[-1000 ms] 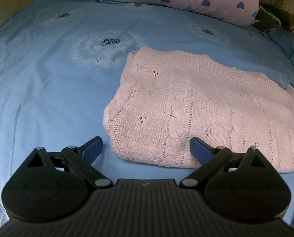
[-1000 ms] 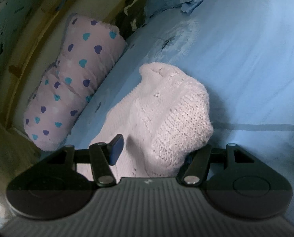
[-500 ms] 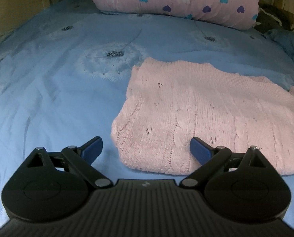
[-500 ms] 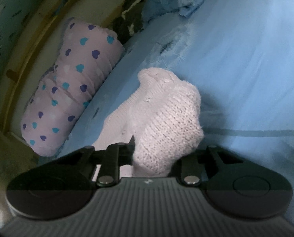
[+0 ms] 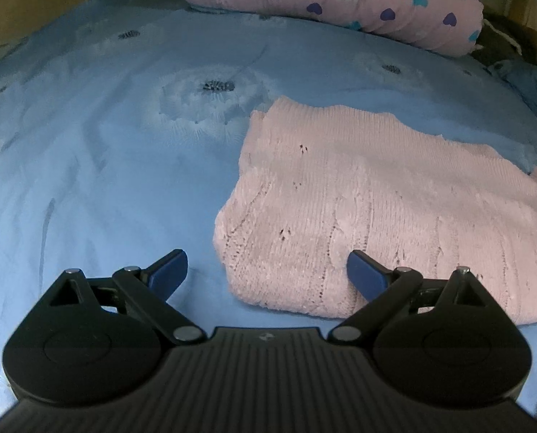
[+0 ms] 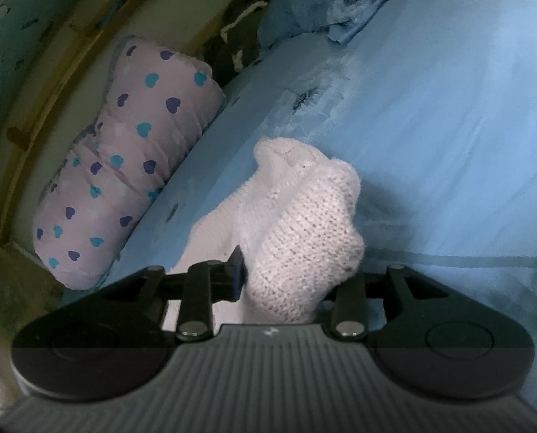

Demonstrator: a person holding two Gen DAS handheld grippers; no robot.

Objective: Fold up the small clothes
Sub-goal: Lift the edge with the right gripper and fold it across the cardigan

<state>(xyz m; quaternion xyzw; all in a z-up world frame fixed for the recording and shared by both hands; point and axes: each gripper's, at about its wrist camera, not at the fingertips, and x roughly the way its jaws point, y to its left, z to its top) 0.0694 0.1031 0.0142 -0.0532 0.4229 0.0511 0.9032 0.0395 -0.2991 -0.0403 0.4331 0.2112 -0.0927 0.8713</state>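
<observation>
A pale pink knitted sweater lies folded flat on the blue bedsheet. My left gripper is open and empty, hovering just above the sweater's near left corner, which sits between the blue fingertips. In the right wrist view my right gripper is shut on a bunched end of the same sweater, which bulges up between the jaws. The right fingertip is hidden by the knit.
A pink pillow with heart print lies along the far edge of the bed, also in the right wrist view. Crumpled blue and dark fabric sits near the headboard corner. A wooden bed frame borders the pillow.
My right gripper closed on the sweater's end. My left gripper drew back a little from the sweater, staying open.
</observation>
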